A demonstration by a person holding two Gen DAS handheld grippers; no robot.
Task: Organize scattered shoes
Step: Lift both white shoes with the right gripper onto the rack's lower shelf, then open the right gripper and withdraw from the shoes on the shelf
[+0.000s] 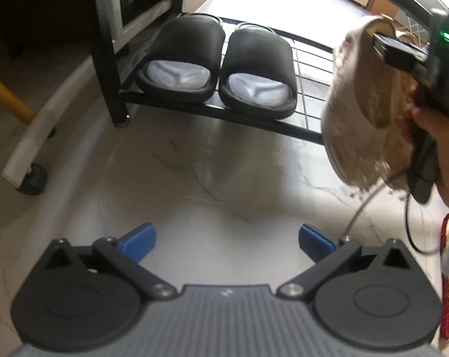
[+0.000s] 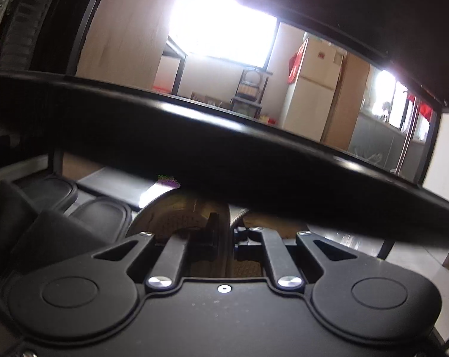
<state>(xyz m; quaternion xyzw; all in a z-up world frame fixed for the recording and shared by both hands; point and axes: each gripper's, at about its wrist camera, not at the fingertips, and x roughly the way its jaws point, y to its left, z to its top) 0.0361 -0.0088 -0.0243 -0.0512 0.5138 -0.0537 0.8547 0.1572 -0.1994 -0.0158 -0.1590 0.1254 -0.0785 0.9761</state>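
The right gripper (image 2: 224,242) pinches a beige slipper (image 1: 358,113) — held up just right of two black slides (image 1: 215,65) on the shoe rack (image 1: 254,119). The left gripper (image 1: 226,241) hangs spread wide, holding nothing — over the floor.

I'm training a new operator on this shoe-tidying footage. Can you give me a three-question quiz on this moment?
1. True or false: the left claw holds a shoe.
2. What does the right claw grip? A) a black slide B) the beige slipper C) nothing
3. Fill in: the two black slides sit side by side on the ____.

Key: 1 false, it is open and empty. 2 B. 3 shoe rack, on its bottom shelf.
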